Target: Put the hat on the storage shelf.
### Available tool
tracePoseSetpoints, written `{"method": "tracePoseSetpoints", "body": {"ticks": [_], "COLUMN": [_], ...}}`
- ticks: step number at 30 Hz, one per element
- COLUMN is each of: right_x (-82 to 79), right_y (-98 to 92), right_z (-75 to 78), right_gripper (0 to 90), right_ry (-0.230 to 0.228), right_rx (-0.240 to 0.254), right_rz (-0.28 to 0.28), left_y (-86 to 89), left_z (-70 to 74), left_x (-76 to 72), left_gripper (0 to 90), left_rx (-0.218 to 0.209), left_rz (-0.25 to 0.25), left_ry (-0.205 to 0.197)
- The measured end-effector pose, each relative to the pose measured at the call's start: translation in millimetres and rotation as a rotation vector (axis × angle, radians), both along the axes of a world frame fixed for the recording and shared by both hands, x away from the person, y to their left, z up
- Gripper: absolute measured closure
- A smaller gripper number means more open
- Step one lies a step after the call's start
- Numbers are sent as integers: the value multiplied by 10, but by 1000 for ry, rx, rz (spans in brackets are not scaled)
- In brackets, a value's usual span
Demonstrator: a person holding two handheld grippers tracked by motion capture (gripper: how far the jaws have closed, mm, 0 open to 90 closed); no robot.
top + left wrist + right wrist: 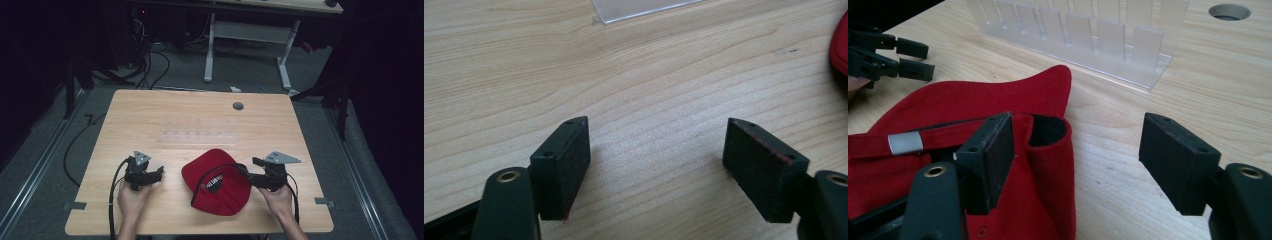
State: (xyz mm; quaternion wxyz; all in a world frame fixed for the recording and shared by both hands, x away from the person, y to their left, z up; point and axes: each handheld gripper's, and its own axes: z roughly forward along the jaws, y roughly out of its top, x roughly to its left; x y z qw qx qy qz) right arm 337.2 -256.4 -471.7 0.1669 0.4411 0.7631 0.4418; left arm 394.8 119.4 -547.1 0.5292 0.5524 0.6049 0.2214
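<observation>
The right gripper (1078, 150) stands spread, its pads pressing on nothing, at the right edge of the one red cap (216, 181), which lies near the table's (150, 115) near edge between the two grippers. The left gripper (656, 160) is spread over bare wood. One clear slotted rack (1083, 37) lies beyond.

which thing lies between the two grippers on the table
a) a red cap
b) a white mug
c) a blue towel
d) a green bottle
a: a red cap lies on the wooden table between the left gripper and the right gripper; the right gripper view shows its red fabric beside that gripper's open jaws.
</observation>
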Motion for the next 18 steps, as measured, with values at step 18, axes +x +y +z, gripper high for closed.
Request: {"method": "tracePoseSetpoints", "body": {"ticks": [18], "right_x": [228], "right_y": [227], "right_z": [-169], "right_gripper": [258], "right_ry": [79], "right_rx": [-57], "right_rz": [47], "left_y": [1], "left_z": [1], "left_x": [0], "left_gripper": [273], "left_rx": [-1], "left_rz": [0], "left_ry": [1]}}
